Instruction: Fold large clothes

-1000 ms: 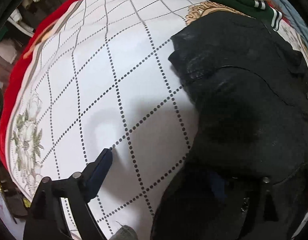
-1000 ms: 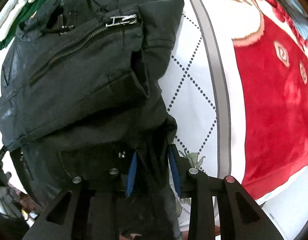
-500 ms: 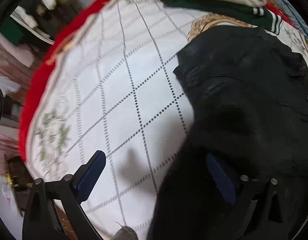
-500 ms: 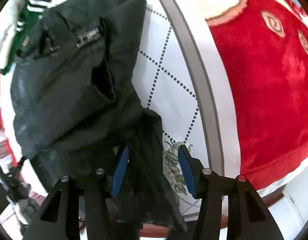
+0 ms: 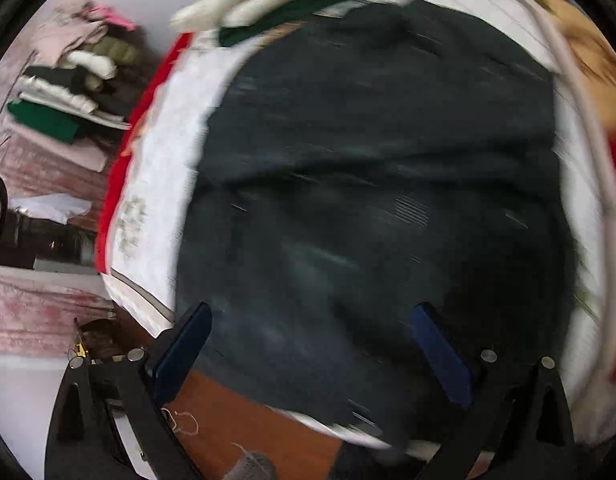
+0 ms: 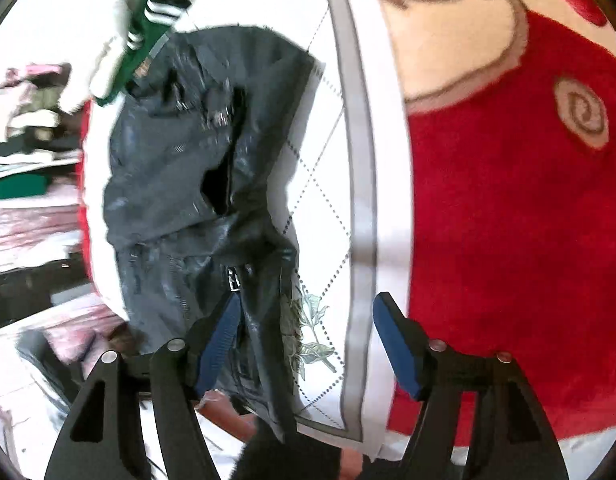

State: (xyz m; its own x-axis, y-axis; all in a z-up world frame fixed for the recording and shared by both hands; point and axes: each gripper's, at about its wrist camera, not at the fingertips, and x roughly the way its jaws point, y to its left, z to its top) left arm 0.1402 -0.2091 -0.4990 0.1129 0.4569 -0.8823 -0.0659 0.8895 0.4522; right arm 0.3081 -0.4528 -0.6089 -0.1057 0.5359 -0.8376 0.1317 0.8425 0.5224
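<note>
A black jacket with a metal zipper lies folded on a white quilted blanket. Its lower part hangs over the bed's near edge. In the blurred left wrist view my left gripper hovers over the jacket's near half, jaws wide open and nothing pinched. My right gripper is at the jacket's right hem, and its jaws are opening. The hem lies loose between them beside the left pad. The right pad is over the blanket's leaf print.
A green and white garment lies at the jacket's far end. Red patterned plush covers the bed to the right. Stacked folded clothes sit off the bed to the left. Brown floor shows below the near edge.
My right gripper's jaws have spread and let go of the jacket hem while pulling back toward the near edge. My left gripper swung right from the bare blanket to over the jacket.
</note>
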